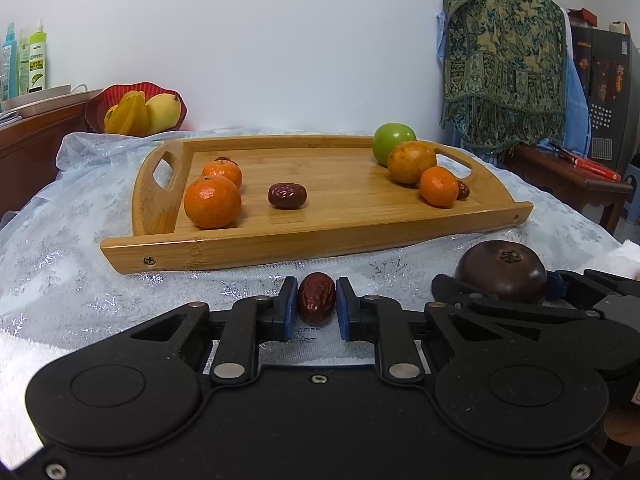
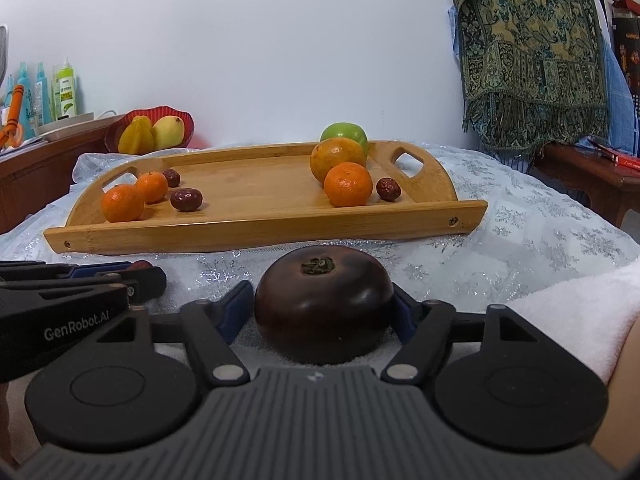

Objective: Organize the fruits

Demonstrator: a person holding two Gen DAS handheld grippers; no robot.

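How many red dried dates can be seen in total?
4. One between the left gripper fingers; tray: one mid-left, one behind the left mandarins, one far right. More may be hidden.

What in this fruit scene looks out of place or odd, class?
Nothing is spilled or damaged. Two fruits sit off the wooden tray: a red date between the left gripper pads, and a dark purple fruit in the right gripper. On the tray, dates and oranges are mixed at both ends.
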